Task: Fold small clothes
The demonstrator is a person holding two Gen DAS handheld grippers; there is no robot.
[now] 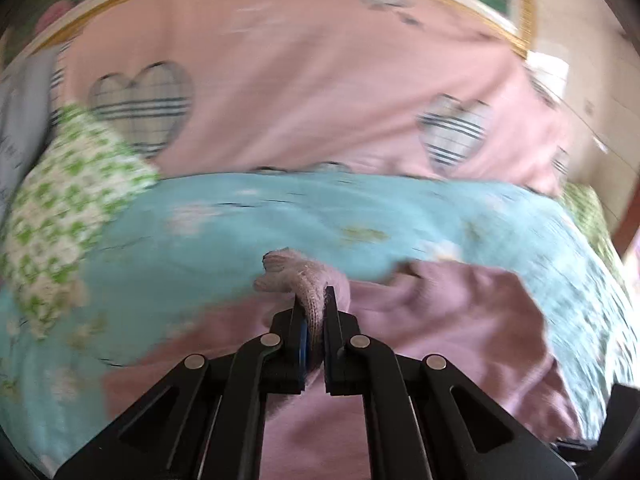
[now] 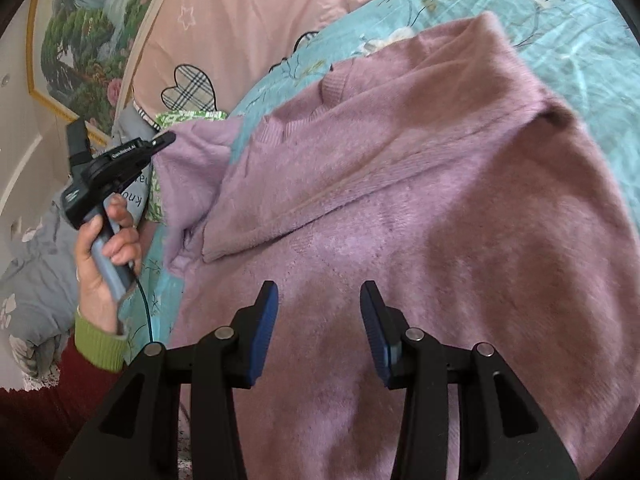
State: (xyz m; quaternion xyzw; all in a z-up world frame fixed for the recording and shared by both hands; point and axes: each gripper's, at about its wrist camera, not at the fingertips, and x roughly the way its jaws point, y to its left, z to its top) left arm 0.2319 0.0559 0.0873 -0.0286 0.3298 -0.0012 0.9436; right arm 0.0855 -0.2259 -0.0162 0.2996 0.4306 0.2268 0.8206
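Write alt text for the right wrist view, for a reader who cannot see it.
The right gripper hovers open over a pink-purple sweater spread on a turquoise floral bedspread. At the left, a hand holds the left gripper, shut on the sweater's sleeve and lifting it. A pink quilt with plaid hearts lies beyond.

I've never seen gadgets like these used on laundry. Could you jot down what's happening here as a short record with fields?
Garment: pink knit sweater, lying on the blue floral sheet
Left gripper: shut on the sweater's sleeve, lifting it
Right gripper: open, above the sweater's body, gripping nothing
Left hand: wrapped around the left gripper's handle
Behind: pink quilt with plaid hearts
Fold progress: one side already lies folded over the body
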